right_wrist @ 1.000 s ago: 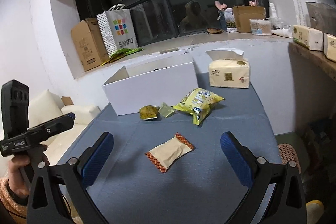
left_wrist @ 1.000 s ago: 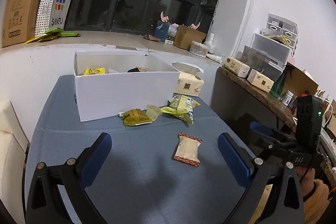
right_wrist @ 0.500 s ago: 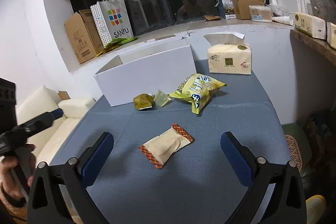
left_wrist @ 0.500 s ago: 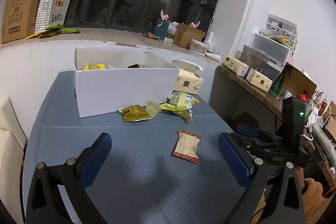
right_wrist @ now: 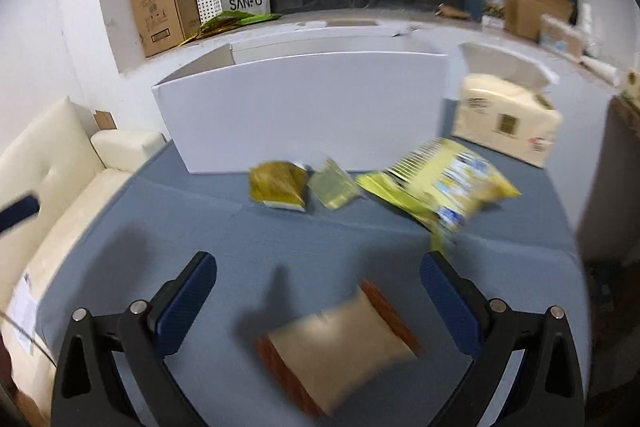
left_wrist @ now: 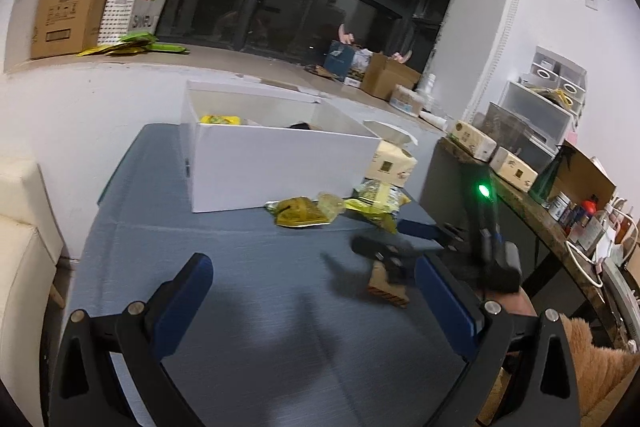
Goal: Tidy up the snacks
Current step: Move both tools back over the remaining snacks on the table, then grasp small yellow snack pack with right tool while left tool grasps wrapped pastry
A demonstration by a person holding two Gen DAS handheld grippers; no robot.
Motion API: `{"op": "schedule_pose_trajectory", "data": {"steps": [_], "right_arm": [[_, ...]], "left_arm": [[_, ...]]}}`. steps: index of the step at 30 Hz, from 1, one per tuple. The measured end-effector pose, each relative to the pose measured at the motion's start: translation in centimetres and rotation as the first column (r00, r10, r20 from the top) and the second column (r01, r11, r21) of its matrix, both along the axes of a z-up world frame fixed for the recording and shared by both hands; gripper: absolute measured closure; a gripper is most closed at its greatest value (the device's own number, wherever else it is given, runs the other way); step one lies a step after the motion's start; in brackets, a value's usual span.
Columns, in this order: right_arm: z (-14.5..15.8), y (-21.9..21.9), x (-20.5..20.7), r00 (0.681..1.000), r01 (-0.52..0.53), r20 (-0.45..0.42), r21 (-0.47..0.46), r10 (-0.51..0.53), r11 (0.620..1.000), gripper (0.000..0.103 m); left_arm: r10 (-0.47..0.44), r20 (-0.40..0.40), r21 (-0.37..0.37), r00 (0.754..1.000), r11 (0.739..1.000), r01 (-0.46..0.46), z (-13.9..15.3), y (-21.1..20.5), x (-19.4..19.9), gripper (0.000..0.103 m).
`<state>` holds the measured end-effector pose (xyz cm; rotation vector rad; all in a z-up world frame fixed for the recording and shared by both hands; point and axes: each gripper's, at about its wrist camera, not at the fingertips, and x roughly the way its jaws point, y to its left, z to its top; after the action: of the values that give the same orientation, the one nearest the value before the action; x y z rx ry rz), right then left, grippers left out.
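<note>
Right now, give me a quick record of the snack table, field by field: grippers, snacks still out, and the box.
right gripper: open, over the beige snack packet
left gripper: open, holding nothing
loose snacks: beige snack packet, olive pouch, clear green pouch, yellow chip bag
white box: open, a yellow packet inside
tissue pack: right of the box
surface: blue table

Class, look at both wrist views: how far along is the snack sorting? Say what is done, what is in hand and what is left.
Done: a yellow packet and a dark item already lie in the white box.
In hand: nothing. The right hand-held gripper is open over the tan packet; the left hand-held gripper is open too.
Left: the tan packet, olive packet, pale packet and yellow bag on the table.
</note>
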<state>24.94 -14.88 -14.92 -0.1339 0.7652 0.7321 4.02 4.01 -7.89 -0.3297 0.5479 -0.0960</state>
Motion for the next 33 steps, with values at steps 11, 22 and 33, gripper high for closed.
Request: {"op": "schedule_pose_trajectory", "data": {"steps": [11, 22, 33], "right_arm": [[-1.7, 8.8, 4.6, 1.0, -0.005, -0.012, -0.145, 0.003, 0.989, 0.0], [-1.9, 9.2, 4.1, 0.999, -0.013, 0.044, -0.265, 0.026, 0.964, 0.055], [1.1, 1.5, 2.5, 0.998, -0.044, -0.04, 0.01, 0.044, 0.999, 0.062]], "left_arm": [[0.067, -0.011, -0.053, 0.998, 0.996, -0.067, -0.9, 3.4, -1.0, 0.0], [0.077, -0.033, -0.065, 0.996, 0.995, -0.079, -1.8, 3.8, -0.7, 0.0], [0.035, -0.075, -0.027, 0.997, 0.999, -0.037, -2.2, 2.9, 0.9, 0.0]]}}
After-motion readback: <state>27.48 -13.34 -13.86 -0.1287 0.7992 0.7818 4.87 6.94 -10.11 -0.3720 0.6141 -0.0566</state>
